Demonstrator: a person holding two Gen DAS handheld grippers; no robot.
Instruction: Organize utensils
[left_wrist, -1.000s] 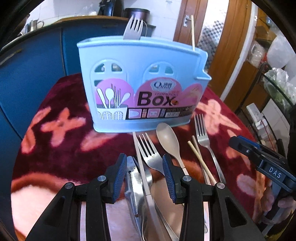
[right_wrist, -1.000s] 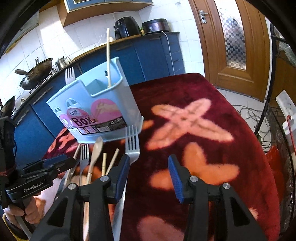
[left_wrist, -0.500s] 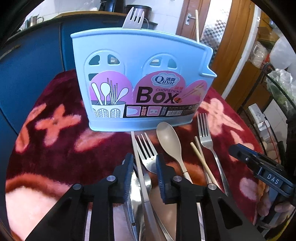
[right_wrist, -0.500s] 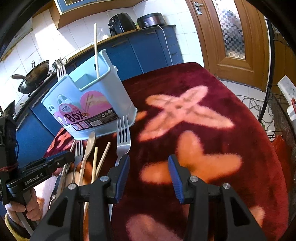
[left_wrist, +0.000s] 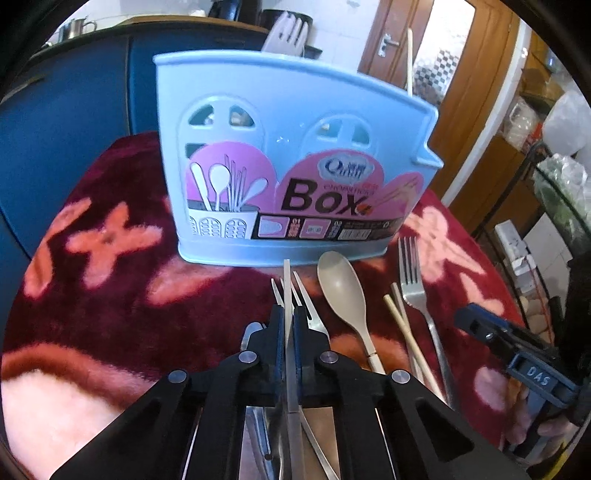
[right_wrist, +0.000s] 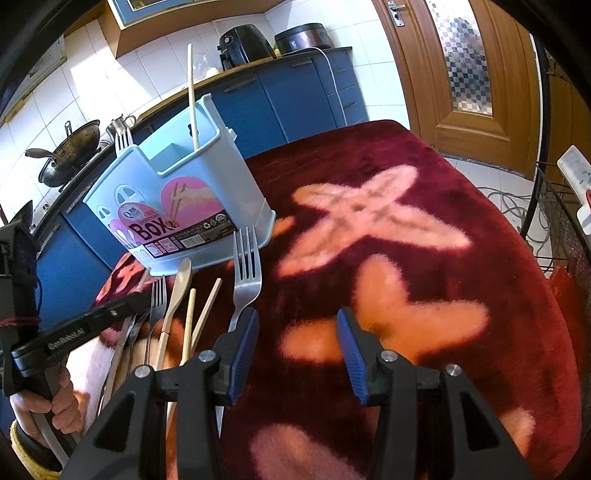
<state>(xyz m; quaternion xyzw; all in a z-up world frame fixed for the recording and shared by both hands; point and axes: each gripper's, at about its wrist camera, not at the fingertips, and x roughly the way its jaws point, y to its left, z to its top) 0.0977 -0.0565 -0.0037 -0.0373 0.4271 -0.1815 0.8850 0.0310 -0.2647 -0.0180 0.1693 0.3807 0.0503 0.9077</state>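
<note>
Several utensils lie loose on the bench (left_wrist: 110, 302), which is covered by a dark red cloth with pink flower shapes, just in front of the blue utensil box (left_wrist: 291, 155).

Left to right in the left wrist view: the left gripper (left_wrist: 289, 325) is clenched on a thin pale chopstick (left_wrist: 286, 280), which runs forward between the pads, its tip near the box's base. Under it lie a fork (left_wrist: 306, 310) and some flat metal pieces I cannot name. Next comes a beige spoon (left_wrist: 341, 291), then two wooden chopsticks (left_wrist: 400, 325), then a second steel fork (left_wrist: 413, 280). The right gripper (left_wrist: 517, 354) shows at the far right edge.

Box contents: a fork (left_wrist: 286, 35) stands at the left end, one chopstick (left_wrist: 409, 59) at the narrow right end.

Right wrist view: the right gripper (right_wrist: 295, 347) is released, jaws apart with nothing between them, hovering over bare cloth just right of the steel fork (right_wrist: 245, 273). The person's hand (right_wrist: 44, 406) holds the left tool's handle.

Step in hand, as judged: pickup of one chopstick by the left gripper; grasp looks made, lift not yet.

Next move calls for: lift clear of the fork beneath without dragging it, tip the stick upright, carry to the narrow right compartment beside the stick already there. Risk: the thin stick could swivel in the pads.
</note>
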